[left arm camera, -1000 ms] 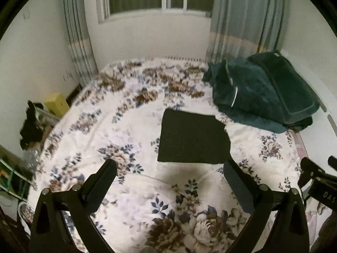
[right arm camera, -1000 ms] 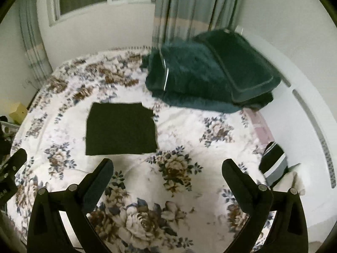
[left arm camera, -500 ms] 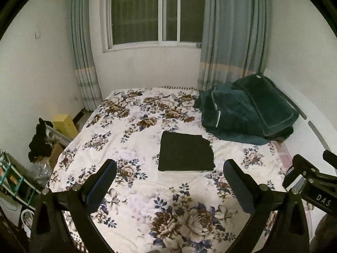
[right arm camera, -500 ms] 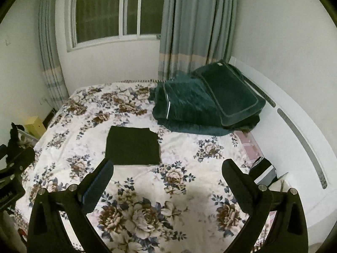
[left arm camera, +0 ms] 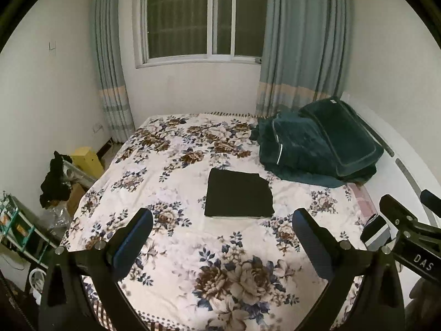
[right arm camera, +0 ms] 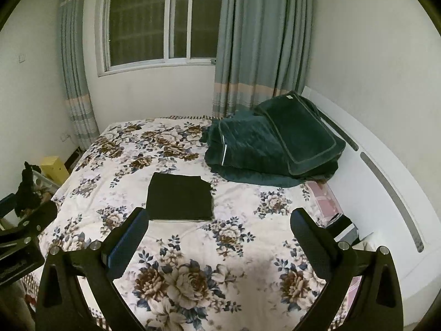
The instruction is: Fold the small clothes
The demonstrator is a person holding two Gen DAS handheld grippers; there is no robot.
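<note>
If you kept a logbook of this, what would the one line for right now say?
stage: fold looks done | dark garment: folded flat on floral bedspread, untouched | left gripper: open, empty | right gripper: open, empty | green bedding: beside garment

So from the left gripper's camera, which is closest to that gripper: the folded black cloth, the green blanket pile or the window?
1. Folded black cloth, straight ahead of the left gripper.
2. Green blanket pile, farther back on the right.
3. Window, on the far wall.
</note>
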